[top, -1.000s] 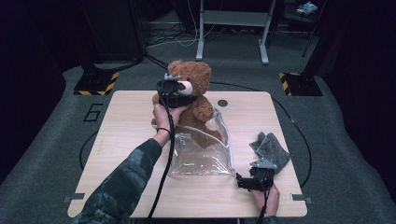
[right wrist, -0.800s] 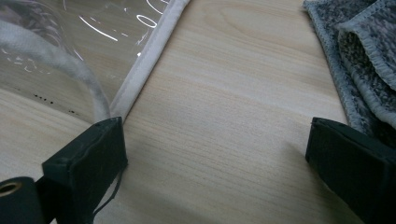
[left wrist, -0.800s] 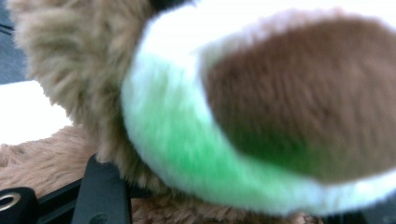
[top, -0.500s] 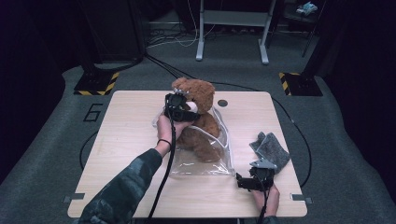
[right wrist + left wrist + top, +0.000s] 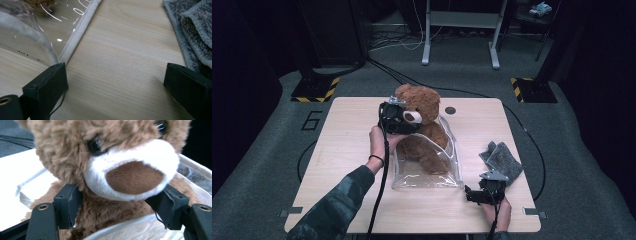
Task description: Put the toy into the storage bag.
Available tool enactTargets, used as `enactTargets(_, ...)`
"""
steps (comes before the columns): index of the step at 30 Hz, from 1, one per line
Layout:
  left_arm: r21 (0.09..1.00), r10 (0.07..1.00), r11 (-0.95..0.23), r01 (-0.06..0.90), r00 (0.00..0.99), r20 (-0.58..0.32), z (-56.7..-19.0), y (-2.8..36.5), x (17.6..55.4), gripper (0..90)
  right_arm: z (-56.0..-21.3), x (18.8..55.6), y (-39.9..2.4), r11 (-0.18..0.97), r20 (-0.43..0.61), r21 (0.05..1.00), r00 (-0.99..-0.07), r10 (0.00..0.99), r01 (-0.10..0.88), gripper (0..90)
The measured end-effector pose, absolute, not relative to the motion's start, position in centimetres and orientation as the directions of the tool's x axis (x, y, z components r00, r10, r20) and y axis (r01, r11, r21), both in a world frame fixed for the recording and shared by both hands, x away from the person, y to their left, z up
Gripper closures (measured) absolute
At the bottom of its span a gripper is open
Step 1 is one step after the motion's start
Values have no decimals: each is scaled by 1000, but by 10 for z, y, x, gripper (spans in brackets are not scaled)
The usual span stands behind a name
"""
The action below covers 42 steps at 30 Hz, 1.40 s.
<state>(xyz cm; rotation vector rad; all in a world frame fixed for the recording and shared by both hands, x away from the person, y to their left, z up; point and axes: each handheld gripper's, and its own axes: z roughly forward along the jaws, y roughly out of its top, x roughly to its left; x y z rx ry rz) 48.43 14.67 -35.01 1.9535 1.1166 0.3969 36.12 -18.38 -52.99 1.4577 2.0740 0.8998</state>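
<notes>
Teddy bear [image 5: 424,127] sits in clear bag [image 5: 427,172] — left jaws opening, seemingly loose around its neck; right jaws apart beside grey cloth [image 5: 502,160].

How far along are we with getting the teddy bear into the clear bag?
Done: the teddy bear sits with its lower body inside the clear bag. In hand: the left claw has just been opening around its neck, bear between the jaws. The right claw waits open by the bag's corner. Left: head and shoulders stick out; bag unclosed.

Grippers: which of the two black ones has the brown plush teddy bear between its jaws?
The left gripper, up by the brown plush teddy bear in the clear plastic bag; its jaws have just been opening around the bear's neck. The right gripper lies open on the table.
</notes>
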Motion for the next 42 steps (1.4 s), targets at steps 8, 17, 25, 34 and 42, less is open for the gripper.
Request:
enactTargets(8,811,830,-273,518,552,-74,-337,148,479,253,-530,361,-184,229,8,726,-341,940,648,43)
enactTargets(17,821,821,-279,497,567,-64,-338,145,483,380,-530,361,-184,229,8,726,-341,940,648,42)
enactTargets(25,821,813,-282,497,578,-70,-346,148,475,402,-530,361,-184,230,8,726,-341,940,648,42)
enactTargets(34,837,842,-260,481,537,-47,-337,161,470,265,-530,361,-184,230,7,726,-342,940,649,42)
enactTargets(42,818,855,-228,528,511,-91,-334,196,465,198,-530,361,-184,230,7,726,-342,940,648,44)
